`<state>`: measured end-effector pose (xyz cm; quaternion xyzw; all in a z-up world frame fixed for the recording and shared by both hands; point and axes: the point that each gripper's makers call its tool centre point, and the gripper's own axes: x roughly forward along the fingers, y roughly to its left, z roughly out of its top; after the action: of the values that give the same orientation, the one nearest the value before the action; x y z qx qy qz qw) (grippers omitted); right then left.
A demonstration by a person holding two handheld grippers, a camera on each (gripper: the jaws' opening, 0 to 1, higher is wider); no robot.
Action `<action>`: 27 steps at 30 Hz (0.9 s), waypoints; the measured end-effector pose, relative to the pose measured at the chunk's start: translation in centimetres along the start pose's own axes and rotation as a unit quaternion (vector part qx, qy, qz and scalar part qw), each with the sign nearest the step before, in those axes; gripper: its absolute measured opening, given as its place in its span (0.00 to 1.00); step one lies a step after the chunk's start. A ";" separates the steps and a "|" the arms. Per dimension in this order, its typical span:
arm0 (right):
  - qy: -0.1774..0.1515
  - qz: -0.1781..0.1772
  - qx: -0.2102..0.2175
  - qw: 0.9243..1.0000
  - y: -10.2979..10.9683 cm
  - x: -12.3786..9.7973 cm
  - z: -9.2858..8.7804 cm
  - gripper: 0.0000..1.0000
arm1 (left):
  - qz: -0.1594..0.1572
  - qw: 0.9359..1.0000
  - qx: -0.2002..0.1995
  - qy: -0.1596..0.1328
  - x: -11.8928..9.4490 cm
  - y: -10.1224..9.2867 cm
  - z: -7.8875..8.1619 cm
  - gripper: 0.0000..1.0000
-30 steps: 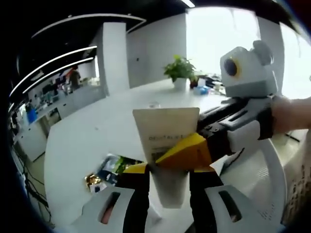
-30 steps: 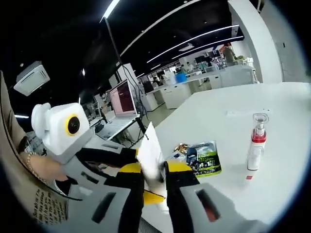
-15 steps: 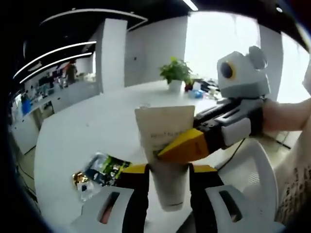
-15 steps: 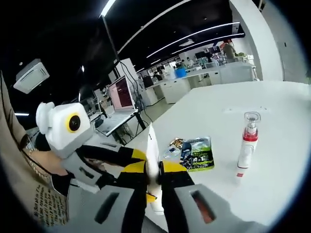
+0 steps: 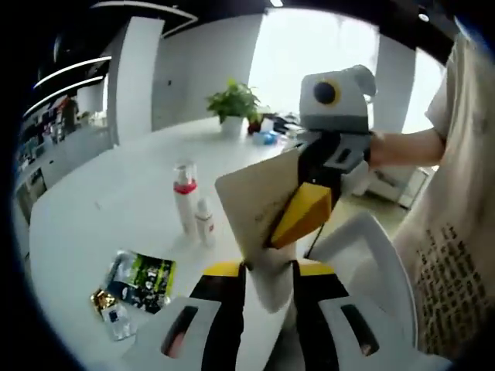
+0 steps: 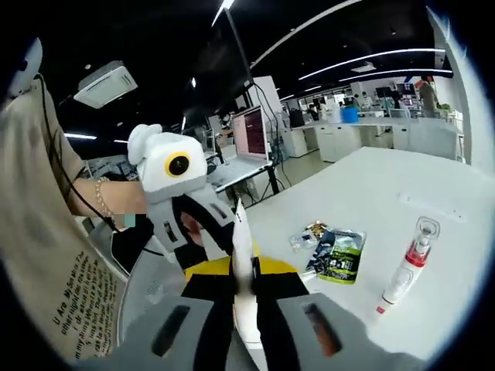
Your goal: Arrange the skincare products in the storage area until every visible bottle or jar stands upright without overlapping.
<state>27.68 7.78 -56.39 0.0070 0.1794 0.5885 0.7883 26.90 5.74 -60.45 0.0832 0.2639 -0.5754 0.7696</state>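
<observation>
A cream-white tube (image 5: 259, 205) is held off the table between both grippers. My left gripper (image 5: 268, 272) is shut on its narrow lower end. My right gripper (image 5: 302, 216) comes in from the right, its yellow tip pinched on the tube's flat upper part. In the right gripper view the tube (image 6: 243, 243) shows edge-on between the shut jaws of my right gripper (image 6: 244, 268), with my left gripper (image 6: 209, 228) coming in from the left. A spray bottle with a red collar (image 5: 184, 207) and a small white bottle (image 5: 204, 221) stand upright on the white table (image 5: 116, 201).
Green and gold sachets (image 5: 139, 282) lie flat on the table near its edge, also seen as sachets (image 6: 336, 255) beside the spray bottle (image 6: 408, 267). A white chair (image 5: 363, 251) stands under the grippers. A potted plant (image 5: 232, 104) is far back. A person's shirt (image 6: 54, 255) is close.
Both views have swung while the two grippers keep hold of the tube. The tube now leans more to the side, and the two standing bottles have come into the left gripper view.
</observation>
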 end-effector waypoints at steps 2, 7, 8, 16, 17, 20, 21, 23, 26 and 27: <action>-0.006 0.017 -0.007 1.000 0.2 -0.4 0.5 0.07 | -0.010 1.000 0.014 0.005 0.4 -0.5 0.4 0.22; -0.002 0.047 -0.029 0.998 0.4 -1.3 0.6 0.07 | -0.010 1.000 0.025 0.010 1.1 -1.1 0.9 0.21; -0.003 0.051 -0.031 0.998 0.4 -1.5 0.6 0.07 | -0.009 1.000 0.027 0.009 1.2 -1.1 1.0 0.20; -0.005 0.100 -0.078 0.992 1.3 -3.0 0.3 0.07 | -0.008 1.000 0.029 0.002 2.2 -2.3 1.6 0.17; -0.004 0.106 -0.082 0.991 1.4 -3.1 0.2 0.07 | -0.007 0.999 0.036 0.003 2.4 -2.5 1.5 0.17; 0.002 0.115 -0.090 0.989 1.5 -3.0 -0.3 0.07 | -0.001 0.999 0.043 0.011 2.8 -2.6 1.2 0.15; 0.003 0.116 -0.093 0.989 1.6 -3.0 -0.5 0.08 | 0.001 0.999 0.047 0.016 2.8 -2.5 1.0 0.15; 0.003 0.117 -0.093 0.989 1.5 -2.7 -1.0 0.08 | 0.004 0.998 0.053 0.029 2.9 -2.3 0.5 0.14; 0.010 0.108 -0.087 0.990 1.0 -2.0 -2.1 0.09 | 0.006 0.996 0.065 0.058 3.0 -1.7 -0.6 0.14; 0.014 0.103 -0.084 0.991 0.9 -1.7 -2.7 0.09 | 0.006 0.995 0.074 0.074 3.1 -1.5 -1.3 0.14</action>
<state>25.68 5.96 -58.23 -0.0487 0.1385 0.6796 0.7187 25.77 3.20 -62.81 0.1836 0.2764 -0.5807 0.7434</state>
